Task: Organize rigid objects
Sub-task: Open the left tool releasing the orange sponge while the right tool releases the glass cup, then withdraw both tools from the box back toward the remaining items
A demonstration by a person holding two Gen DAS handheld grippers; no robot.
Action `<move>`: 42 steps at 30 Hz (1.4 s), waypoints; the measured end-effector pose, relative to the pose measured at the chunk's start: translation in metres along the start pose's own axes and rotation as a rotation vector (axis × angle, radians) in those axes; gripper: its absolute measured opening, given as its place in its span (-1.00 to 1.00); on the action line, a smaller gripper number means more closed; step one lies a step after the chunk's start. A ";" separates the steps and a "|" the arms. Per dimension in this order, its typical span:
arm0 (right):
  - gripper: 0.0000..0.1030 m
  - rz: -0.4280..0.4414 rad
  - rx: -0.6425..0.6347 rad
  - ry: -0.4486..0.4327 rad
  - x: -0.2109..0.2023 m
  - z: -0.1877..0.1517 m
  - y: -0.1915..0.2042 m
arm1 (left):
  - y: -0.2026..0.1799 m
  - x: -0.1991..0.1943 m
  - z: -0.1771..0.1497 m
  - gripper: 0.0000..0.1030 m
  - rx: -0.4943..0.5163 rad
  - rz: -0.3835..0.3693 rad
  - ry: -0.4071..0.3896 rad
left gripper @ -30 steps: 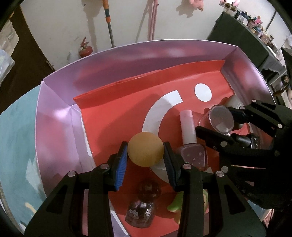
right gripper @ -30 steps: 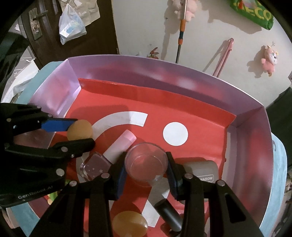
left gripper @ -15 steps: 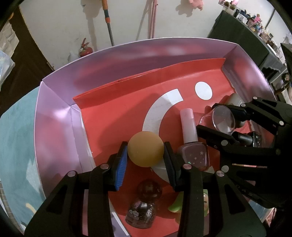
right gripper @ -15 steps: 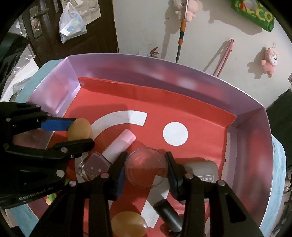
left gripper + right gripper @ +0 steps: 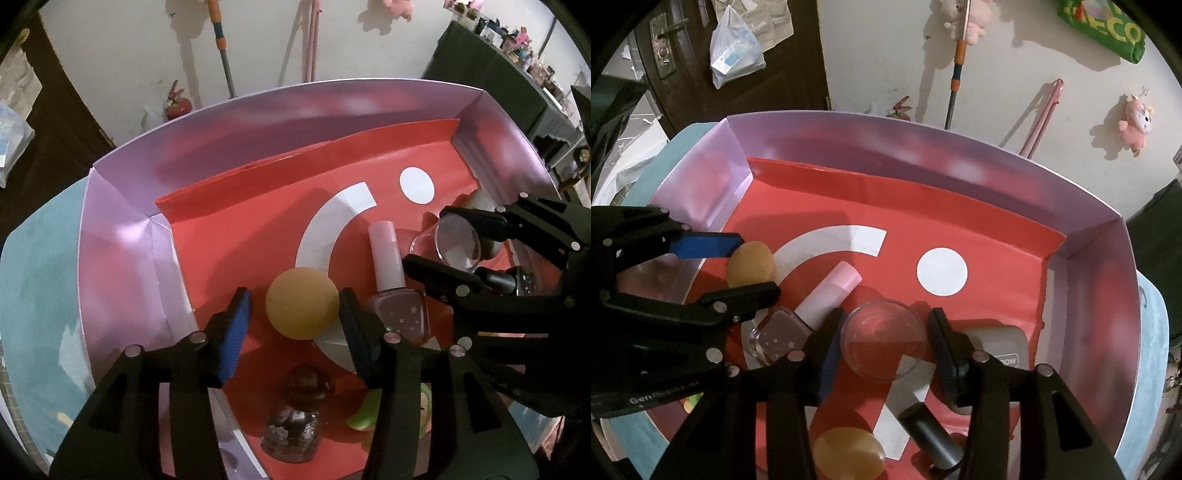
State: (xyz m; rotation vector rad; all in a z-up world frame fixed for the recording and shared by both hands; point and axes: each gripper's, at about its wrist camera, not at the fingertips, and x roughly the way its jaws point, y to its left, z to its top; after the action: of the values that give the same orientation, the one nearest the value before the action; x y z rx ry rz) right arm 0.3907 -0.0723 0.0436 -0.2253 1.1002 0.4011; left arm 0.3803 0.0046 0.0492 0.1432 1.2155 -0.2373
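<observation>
A lilac-walled box point(image 5: 122, 266) with a red floor lies under both grippers. The left gripper point(image 5: 291, 314) has its jaws opening: the orange ball point(image 5: 302, 303) sits between the 2 fingers, a clear gap on the blue-pad side, the other finger just at its edge. The right gripper point(image 5: 884, 343) is opening too, its fingers flanking a clear plastic cup point(image 5: 883, 345) with slim gaps either side. A pink nail-polish bottle point(image 5: 809, 314) lies between the 2 grippers. Below the right fingers lie a dark cylinder point(image 5: 931, 435) and an amber egg-shaped piece point(image 5: 849, 452).
</observation>
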 end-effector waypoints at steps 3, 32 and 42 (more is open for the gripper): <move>-0.02 -0.005 -0.001 -0.003 -0.001 0.001 0.002 | 0.000 -0.002 -0.001 -0.06 0.000 -0.004 -0.004; 0.78 -0.001 0.073 -0.242 -0.140 -0.056 -0.006 | -0.012 -0.141 -0.083 0.42 -0.134 -0.050 -0.393; 1.00 -0.041 0.091 -0.442 -0.221 -0.123 0.006 | -0.033 -0.188 -0.145 0.60 -0.126 0.012 -0.610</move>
State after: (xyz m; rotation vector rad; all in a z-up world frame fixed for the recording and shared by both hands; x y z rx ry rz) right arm 0.2012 -0.1572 0.1881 -0.0718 0.6758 0.3422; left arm 0.1785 0.0259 0.1762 -0.0333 0.6194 -0.1746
